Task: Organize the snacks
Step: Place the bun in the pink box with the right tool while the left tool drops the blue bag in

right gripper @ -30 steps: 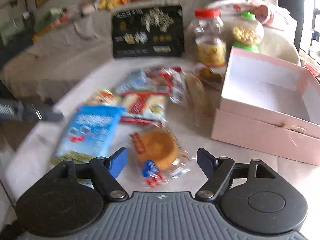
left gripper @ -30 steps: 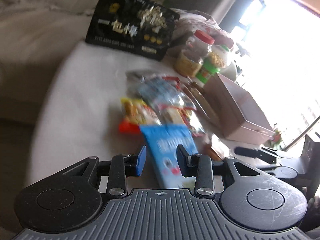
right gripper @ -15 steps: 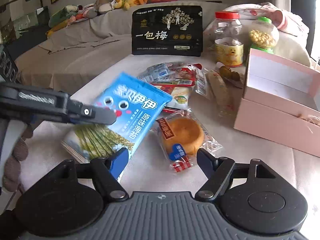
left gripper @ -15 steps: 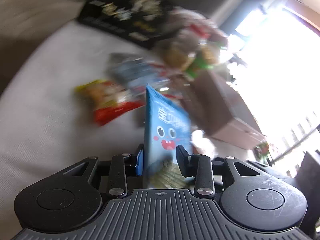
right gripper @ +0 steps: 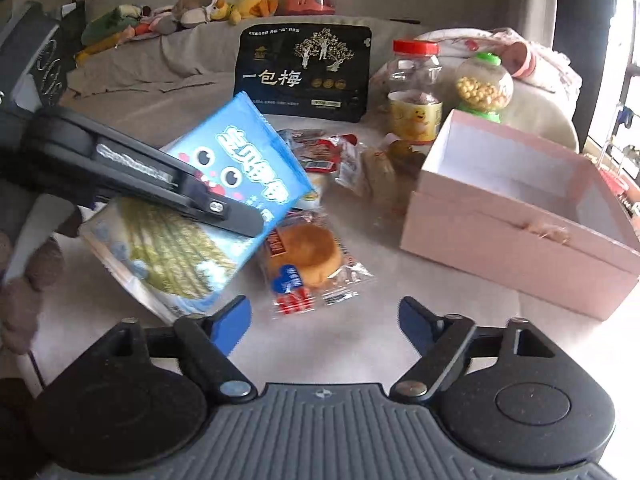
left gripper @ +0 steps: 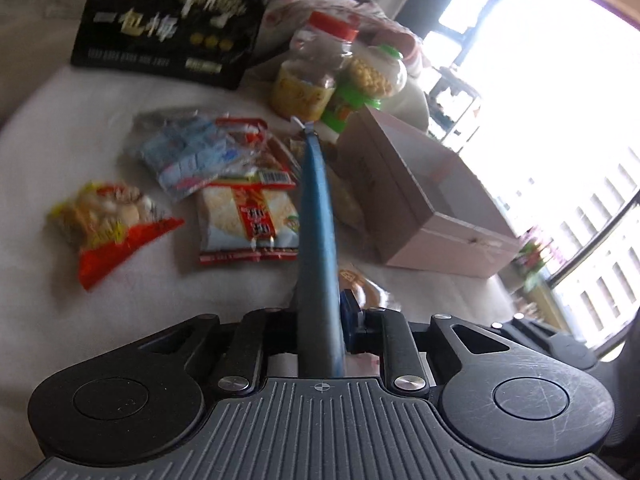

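- Currently clamped tight on the blue snack packet (right gripper: 240, 152), the left gripper (left gripper: 320, 320); packet lifted off the counter (right gripper: 380, 340) and tilted, held left of the pink box (right gripper: 516, 220).
- Seen edge-on from the left wrist view, same blue packet (left gripper: 318, 240), rising between the closed jaws.
- Opening at this moment, the jaws of the right gripper (right gripper: 324, 320), nothing between them; hovering near the box's left front corner.
- Lying flat just left of the box, a wrapped round cake (right gripper: 306, 256).
- Piled further back along the box's left side, more small snack packets (right gripper: 328, 152).
- Standing behind the box, a red-lidded jar (right gripper: 414, 92) and a green-capped jar (right gripper: 484, 84), with a black pouch (right gripper: 304, 72) left of them.
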{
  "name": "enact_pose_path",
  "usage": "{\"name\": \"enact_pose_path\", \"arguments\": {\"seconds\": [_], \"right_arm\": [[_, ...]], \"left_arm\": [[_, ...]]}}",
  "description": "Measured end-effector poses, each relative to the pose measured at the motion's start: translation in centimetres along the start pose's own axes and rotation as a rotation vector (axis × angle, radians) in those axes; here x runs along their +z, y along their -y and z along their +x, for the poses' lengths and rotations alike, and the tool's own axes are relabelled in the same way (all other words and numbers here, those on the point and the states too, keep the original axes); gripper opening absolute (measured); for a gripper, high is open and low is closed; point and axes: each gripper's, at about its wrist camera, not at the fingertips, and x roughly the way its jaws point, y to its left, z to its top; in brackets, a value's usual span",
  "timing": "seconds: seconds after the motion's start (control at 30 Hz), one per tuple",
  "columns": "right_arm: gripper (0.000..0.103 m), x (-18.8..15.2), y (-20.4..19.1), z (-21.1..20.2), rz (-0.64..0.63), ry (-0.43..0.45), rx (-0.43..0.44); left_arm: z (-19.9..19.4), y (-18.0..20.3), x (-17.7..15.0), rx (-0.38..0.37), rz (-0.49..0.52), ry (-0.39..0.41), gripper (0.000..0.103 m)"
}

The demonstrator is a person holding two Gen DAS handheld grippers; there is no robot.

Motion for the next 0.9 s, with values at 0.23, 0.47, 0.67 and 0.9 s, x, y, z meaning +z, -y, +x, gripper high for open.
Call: {"name": "enact_pose_path", "arguments": {"seconds": [0.23, 0.47, 0.67, 0.9], "right_arm": [[0.088, 2.0, 0.3, 2.4, -0.061, 0.019, 0.109], [0.072, 3.8, 0.4, 6.5, -0.042, -0.084, 0.132], [0.056, 2.4, 1.3, 2.0, -0.025, -0.051, 0.174], [0.056, -0.7, 4.9, -5.5, 0.056, -0.018, 0.065]], "left_arm": [[-3.9, -1.4, -1.2, -0.01, -0.025, 0.017, 0.019], [-6.3, -2.8, -2.3, -0.02, -0.064, 0.018, 0.019], [-6.7, -0.7, -2.8, -0.071, 0.0, -0.001, 0.018], [-6.0, 3.1, -3.6, -0.183, 0.075, -0.068, 0.018]]}}
